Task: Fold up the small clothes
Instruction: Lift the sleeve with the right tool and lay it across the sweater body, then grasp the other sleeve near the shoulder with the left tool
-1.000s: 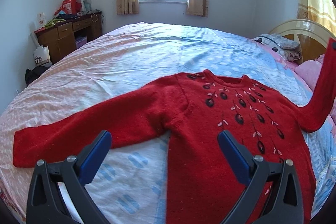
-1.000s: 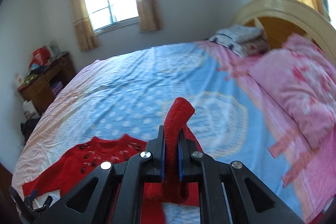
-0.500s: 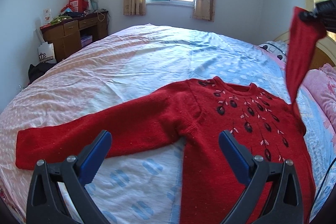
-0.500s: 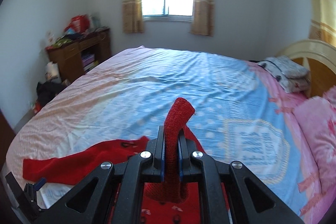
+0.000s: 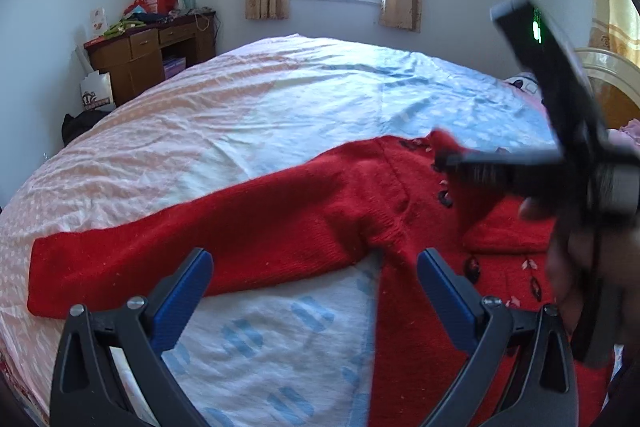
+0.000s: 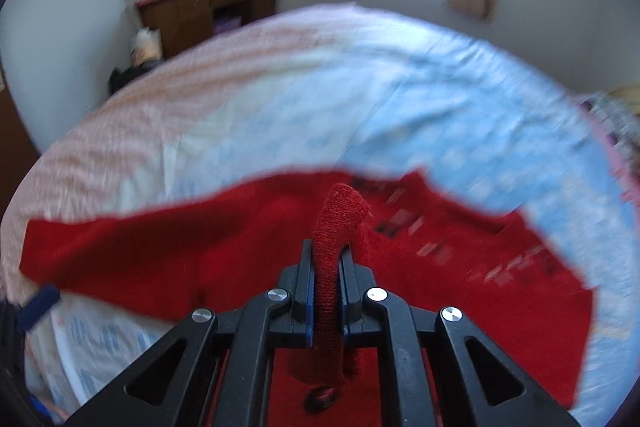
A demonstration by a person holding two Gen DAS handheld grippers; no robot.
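Right gripper clamped on sleeve cuff, over sweater spread on near side of bed. Left gripper apart, empty (near other sleeve). Lay cuff flat across chest before releasing; avoid bunching.

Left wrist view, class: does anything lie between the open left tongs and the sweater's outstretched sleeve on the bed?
Nothing visible does. The left tongs hang open over the outstretched sleeve of the red sweater, with only bare bedsheet around it. The right tongs, shut on the other sleeve, are off to the side over the sweater's chest.
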